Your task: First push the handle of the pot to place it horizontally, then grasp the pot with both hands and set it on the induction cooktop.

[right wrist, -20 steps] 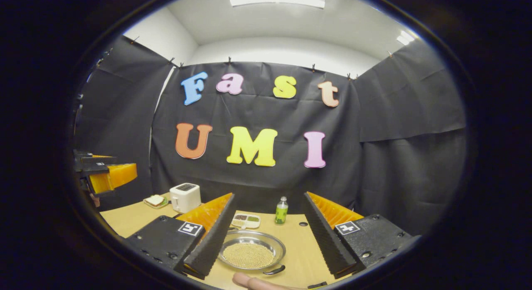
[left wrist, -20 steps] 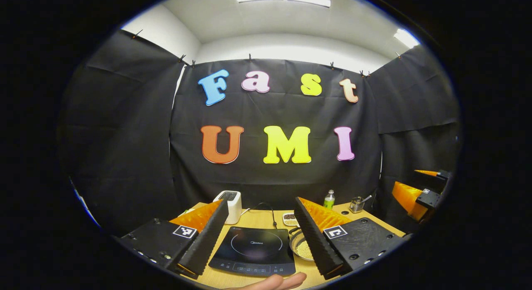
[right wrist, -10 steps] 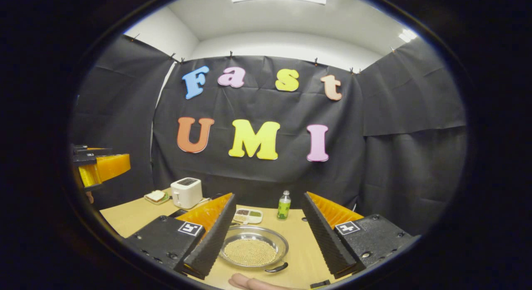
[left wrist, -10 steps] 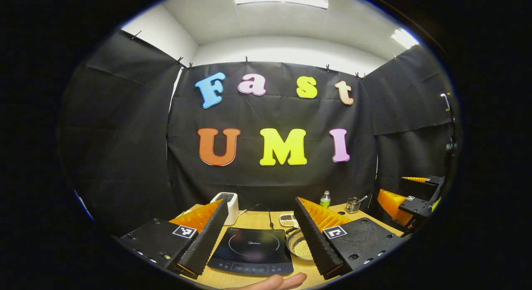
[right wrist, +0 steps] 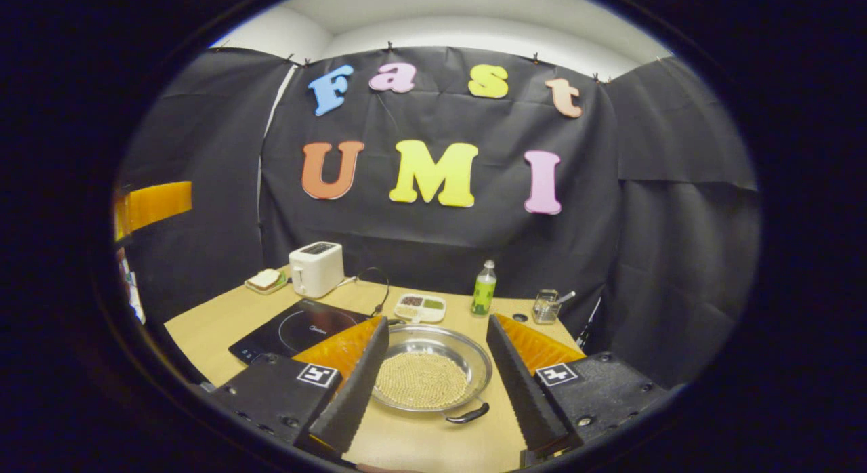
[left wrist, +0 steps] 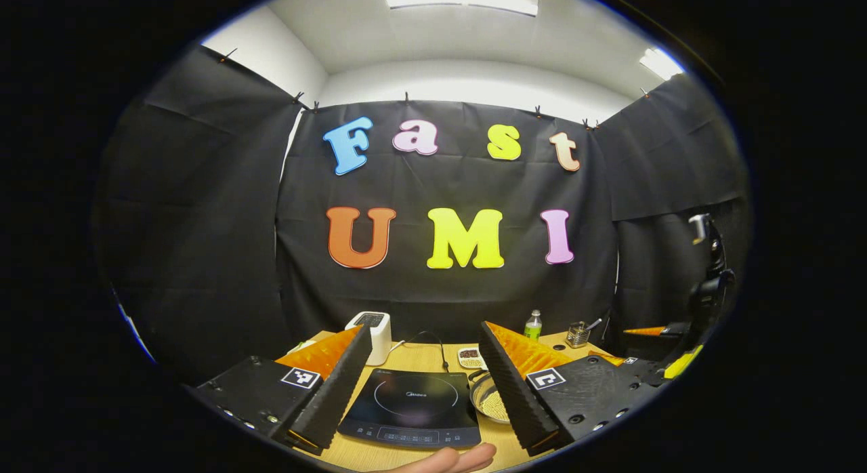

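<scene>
Where it lies, pot (right wrist: 427, 375) handle (right wrist: 467, 415) nearest right tool (right wrist: 431, 381).

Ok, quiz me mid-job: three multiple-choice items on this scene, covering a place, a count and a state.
1. The pot sits where?
A. on the cooktop
B. on the table beside the cooktop
C. on the toaster

2. How many bottles stand on the table?
A. one
B. two
C. three

3. The right gripper is:
A. shut on the pot
B. open
C. shut on nothing

Answers:
1 B, the pot rests on the table right of the cooktop.
2 A, one green bottle shows.
3 B, its fingers stand wide apart over the pot.
</scene>
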Action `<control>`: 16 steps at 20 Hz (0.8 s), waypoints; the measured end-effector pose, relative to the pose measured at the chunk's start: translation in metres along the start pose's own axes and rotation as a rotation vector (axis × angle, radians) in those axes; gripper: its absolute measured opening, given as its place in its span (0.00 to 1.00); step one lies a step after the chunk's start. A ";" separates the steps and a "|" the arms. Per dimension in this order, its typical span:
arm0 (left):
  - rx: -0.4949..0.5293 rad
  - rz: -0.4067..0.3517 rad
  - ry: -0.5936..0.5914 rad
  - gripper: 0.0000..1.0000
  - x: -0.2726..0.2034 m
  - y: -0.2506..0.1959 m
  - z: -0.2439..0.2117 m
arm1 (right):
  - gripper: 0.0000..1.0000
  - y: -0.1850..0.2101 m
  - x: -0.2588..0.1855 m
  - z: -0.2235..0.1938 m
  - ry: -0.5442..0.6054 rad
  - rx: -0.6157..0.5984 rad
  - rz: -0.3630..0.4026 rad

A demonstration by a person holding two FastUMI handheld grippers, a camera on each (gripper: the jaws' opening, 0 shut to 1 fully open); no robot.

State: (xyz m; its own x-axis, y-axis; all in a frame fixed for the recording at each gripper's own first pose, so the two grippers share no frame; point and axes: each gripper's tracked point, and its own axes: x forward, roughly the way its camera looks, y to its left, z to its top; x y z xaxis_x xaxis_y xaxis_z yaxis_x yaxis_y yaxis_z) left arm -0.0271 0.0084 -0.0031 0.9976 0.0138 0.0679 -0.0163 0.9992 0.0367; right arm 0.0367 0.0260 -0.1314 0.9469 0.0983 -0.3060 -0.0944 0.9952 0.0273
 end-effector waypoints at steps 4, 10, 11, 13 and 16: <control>0.004 0.032 0.014 0.95 -0.003 0.006 -0.005 | 0.47 0.015 0.027 -0.046 0.173 0.022 0.090; 0.031 0.003 0.032 0.94 -0.009 -0.004 -0.028 | 0.04 0.005 0.051 -0.132 0.446 0.023 0.081; 0.036 0.002 0.041 0.95 -0.009 -0.005 -0.032 | 0.04 0.006 0.053 -0.141 0.472 0.031 0.085; 0.039 0.004 0.050 0.94 -0.008 -0.004 -0.038 | 0.04 0.004 0.053 -0.155 0.516 0.047 0.093; 0.020 0.014 0.054 0.95 -0.005 -0.001 -0.040 | 0.04 0.003 0.053 -0.175 0.576 0.048 0.100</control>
State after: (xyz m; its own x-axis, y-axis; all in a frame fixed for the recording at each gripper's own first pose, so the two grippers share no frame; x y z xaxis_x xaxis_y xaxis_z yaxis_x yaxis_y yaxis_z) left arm -0.0290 0.0091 -0.0432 0.9994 0.0302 0.0143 -0.0309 0.9980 0.0559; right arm 0.0333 0.0334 -0.3137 0.6135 0.1878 -0.7670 -0.1482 0.9814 0.1218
